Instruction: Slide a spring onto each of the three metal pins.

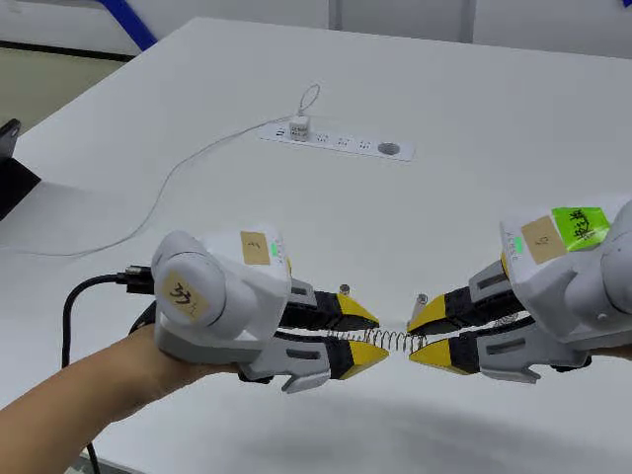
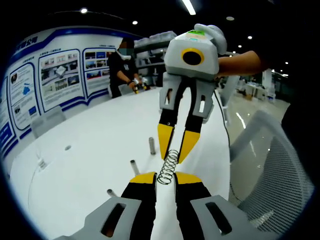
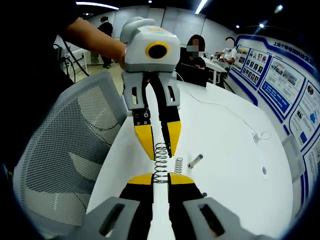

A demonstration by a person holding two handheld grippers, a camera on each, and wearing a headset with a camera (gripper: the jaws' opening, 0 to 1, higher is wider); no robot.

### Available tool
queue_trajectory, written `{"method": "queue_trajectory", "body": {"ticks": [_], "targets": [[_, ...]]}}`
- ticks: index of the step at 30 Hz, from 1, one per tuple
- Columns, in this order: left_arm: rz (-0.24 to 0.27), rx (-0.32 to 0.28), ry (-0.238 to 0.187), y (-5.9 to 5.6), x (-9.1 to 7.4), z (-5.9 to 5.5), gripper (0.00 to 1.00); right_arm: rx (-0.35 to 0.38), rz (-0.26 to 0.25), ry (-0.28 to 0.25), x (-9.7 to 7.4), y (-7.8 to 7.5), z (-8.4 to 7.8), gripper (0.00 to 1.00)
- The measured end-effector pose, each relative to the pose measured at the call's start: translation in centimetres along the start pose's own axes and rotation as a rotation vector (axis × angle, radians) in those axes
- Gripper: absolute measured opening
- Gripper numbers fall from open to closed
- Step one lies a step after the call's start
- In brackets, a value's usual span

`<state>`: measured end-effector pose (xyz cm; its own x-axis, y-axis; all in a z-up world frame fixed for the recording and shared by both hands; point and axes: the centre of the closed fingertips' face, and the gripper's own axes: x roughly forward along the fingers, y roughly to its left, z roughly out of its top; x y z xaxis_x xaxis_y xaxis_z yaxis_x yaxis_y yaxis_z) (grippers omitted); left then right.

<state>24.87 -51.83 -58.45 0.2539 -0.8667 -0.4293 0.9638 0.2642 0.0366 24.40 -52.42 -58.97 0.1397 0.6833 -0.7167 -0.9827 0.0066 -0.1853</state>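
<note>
A thin steel spring (image 1: 395,341) hangs level in the air between my two grippers. My left gripper (image 1: 367,334) has its yellow-tipped jaws shut on the spring's (image 2: 168,166) left end. The right gripper (image 1: 431,336) grips the other end, where the spring (image 3: 160,163) runs down between its tips. Short metal pins (image 1: 344,289) (image 1: 422,297) stand on the white table just behind the tips. Three pins (image 2: 152,145) (image 2: 134,166) (image 2: 111,192) stand in a row in the left gripper view. What looks like a second spring (image 3: 178,165) stands upright beside a pin (image 3: 195,160).
A white power strip (image 1: 341,142) with a plug and a thin cable (image 1: 178,173) lies farther back on the table (image 1: 474,109). A black cable (image 1: 84,291) trails off the left gripper. A mesh chair (image 3: 75,145) stands at the near table edge. People stand in the background.
</note>
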Motion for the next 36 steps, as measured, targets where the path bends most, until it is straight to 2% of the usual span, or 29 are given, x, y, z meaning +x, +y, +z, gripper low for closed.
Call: {"method": "queue_trajectory", "body": {"ticks": [4,7,8,10,21,28,30,36], "targets": [[-0.002,0.004,0.005,0.0,0.0,0.0,0.13,-0.004,0.002,0.001,-0.1,0.1,0.0,0.10],[-0.004,0.044,0.011,-0.3,0.0,0.0,0.11,-0.002,0.004,-0.002,-0.2,0.1,0.0,0.10],[0.007,0.086,0.012,-0.2,0.0,0.1,0.11,-0.006,-0.001,-0.004,-0.3,0.1,0.1,0.10],[0.003,0.078,0.014,-0.4,0.1,0.1,0.10,-0.009,0.000,-0.003,-0.3,0.1,0.1,0.10],[-0.008,0.113,0.007,-0.7,-0.2,0.4,0.09,0.008,-0.004,-0.022,-0.4,0.3,0.2,0.12],[-0.016,0.117,0.000,-0.9,-0.3,0.6,0.09,0.051,-0.008,-0.025,-0.4,0.0,-0.3,0.13],[-0.018,0.122,-0.001,-1.0,-0.3,0.7,0.09,0.080,0.002,-0.045,-0.4,0.2,-0.2,0.14],[-0.024,0.121,-0.011,-1.0,-0.4,0.9,0.09,0.104,0.014,-0.060,-0.4,0.4,-0.2,0.12]]}}
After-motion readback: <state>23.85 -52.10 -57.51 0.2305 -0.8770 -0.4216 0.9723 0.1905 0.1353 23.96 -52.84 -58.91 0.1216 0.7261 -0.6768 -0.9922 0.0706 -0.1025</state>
